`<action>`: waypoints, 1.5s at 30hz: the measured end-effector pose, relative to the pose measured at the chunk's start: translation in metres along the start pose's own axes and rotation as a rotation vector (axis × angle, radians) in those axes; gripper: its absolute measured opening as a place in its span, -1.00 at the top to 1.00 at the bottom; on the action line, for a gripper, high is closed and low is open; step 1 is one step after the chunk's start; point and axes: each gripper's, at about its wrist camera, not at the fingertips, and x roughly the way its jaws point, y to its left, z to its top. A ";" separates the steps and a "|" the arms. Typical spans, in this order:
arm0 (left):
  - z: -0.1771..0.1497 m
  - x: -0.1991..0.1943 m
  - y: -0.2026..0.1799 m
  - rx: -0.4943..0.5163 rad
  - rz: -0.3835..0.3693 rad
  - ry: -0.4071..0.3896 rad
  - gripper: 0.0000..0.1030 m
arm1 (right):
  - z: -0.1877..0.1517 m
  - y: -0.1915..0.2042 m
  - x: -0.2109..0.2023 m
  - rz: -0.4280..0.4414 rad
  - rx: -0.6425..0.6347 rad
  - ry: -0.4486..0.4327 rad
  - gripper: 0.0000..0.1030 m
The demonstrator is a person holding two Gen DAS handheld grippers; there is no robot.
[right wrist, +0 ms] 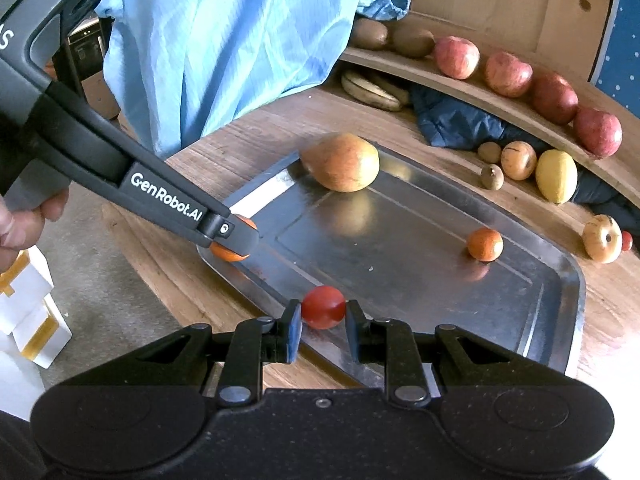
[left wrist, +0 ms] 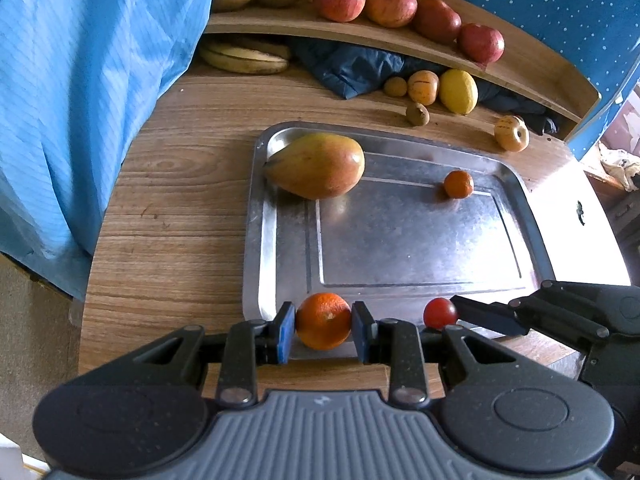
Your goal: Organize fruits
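Observation:
A steel tray [left wrist: 400, 248] [right wrist: 420, 280] lies on the wooden table. A mango [left wrist: 316, 165] [right wrist: 344, 162] rests in its far left corner and a small tangerine [left wrist: 458, 184] [right wrist: 485, 244] toward its far right. My left gripper [left wrist: 323, 326] is shut on an orange [left wrist: 323, 321] [right wrist: 232, 254] at the tray's near left corner. My right gripper [right wrist: 323, 314] is shut on a small red tomato [right wrist: 323, 306] [left wrist: 440, 313] over the tray's near edge. The two grippers sit side by side.
A curved wooden shelf [left wrist: 400, 40] holds several apples [left wrist: 390, 6] and kiwis. Bananas [left wrist: 244, 58], a lemon [left wrist: 459, 91], small round fruits and a dark cloth [left wrist: 352, 68] lie behind the tray. A person in blue clothing [left wrist: 80, 100] stands at the left.

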 end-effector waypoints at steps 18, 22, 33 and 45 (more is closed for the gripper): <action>0.000 0.000 -0.002 0.012 0.024 0.007 0.11 | -0.003 -0.005 0.002 0.002 0.018 0.005 0.35; -0.001 -0.006 -0.003 0.011 0.033 -0.011 -0.32 | -0.007 -0.009 -0.009 -0.007 0.024 -0.013 0.08; -0.019 -0.030 -0.014 0.066 0.027 -0.031 -0.94 | -0.025 -0.032 -0.050 -0.067 0.120 -0.034 -0.70; -0.049 -0.030 -0.039 0.206 0.074 0.046 -0.99 | -0.063 -0.051 -0.079 -0.132 0.249 0.064 -0.93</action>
